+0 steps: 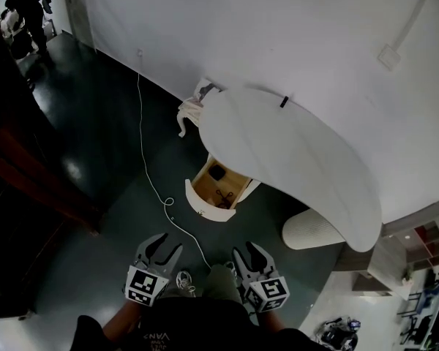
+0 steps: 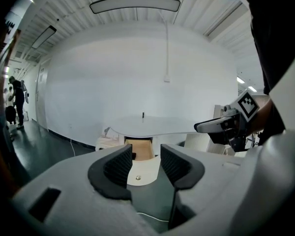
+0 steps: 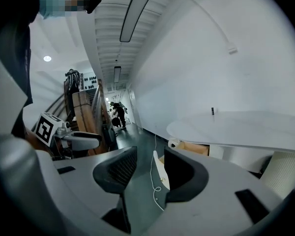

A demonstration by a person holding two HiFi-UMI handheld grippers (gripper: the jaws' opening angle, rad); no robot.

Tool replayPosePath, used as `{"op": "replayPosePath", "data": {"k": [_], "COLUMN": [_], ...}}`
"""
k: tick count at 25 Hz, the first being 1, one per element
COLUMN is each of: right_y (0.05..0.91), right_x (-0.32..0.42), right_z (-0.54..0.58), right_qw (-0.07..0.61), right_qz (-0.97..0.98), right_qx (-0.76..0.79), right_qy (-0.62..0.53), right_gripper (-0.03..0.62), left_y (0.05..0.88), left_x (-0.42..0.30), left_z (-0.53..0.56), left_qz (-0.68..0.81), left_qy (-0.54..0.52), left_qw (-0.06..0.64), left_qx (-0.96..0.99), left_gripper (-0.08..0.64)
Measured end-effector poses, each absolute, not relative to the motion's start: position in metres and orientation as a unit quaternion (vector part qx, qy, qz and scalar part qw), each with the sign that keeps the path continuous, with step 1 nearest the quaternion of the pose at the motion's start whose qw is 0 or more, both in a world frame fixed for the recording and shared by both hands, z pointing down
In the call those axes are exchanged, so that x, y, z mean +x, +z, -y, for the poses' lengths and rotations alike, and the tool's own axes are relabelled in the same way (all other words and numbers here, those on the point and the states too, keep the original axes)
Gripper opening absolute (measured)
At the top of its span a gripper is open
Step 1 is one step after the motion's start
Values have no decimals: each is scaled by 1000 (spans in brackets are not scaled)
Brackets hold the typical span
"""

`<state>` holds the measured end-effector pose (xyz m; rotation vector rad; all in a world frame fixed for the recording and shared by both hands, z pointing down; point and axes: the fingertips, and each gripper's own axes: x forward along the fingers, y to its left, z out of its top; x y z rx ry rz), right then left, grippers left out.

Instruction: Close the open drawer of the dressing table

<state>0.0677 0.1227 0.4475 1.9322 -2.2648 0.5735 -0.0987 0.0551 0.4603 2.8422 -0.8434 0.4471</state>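
Note:
The dressing table point(image 1: 300, 159) has a white curved top and stands against the white wall. Its drawer point(image 1: 218, 190) is pulled out toward me, showing a wooden inside with a dark item point(image 1: 217, 172) in it. The drawer's white front point(image 2: 143, 171) with a small knob shows between the left jaws, some way ahead. My left gripper point(image 1: 163, 248) and right gripper point(image 1: 251, 257) hover side by side above the dark floor, short of the drawer, both open and holding nothing. From the right gripper view, the drawer front point(image 3: 161, 171) appears edge-on.
A white cable point(image 1: 148, 168) runs across the floor from the wall to near the drawer. A round white stool point(image 1: 311, 230) stands right of the drawer. A pale cloth-covered thing point(image 1: 190, 112) sits at the table's far end. People point(image 1: 22, 17) stand far off at top left; shelves point(image 1: 417, 247) at right.

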Motion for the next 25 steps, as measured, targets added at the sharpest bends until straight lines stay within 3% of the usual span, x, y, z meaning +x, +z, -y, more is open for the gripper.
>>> {"op": "replayPosePath", "data": {"k": [14, 25], "right_y": [485, 521], "right_x": [107, 129], "right_z": [-52, -30], "right_qw": [95, 125], "right_qz": [769, 777], "right_qx": [596, 566], "right_qy": [209, 246], "right_gripper": [155, 150], "left_y": [532, 642], "left_x": [-55, -4], "left_z": [11, 26], "left_qz": [304, 273], "left_qy": [186, 255], "left_qw": [55, 116], "left_qx": [933, 920], "left_gripper": [175, 176]}}
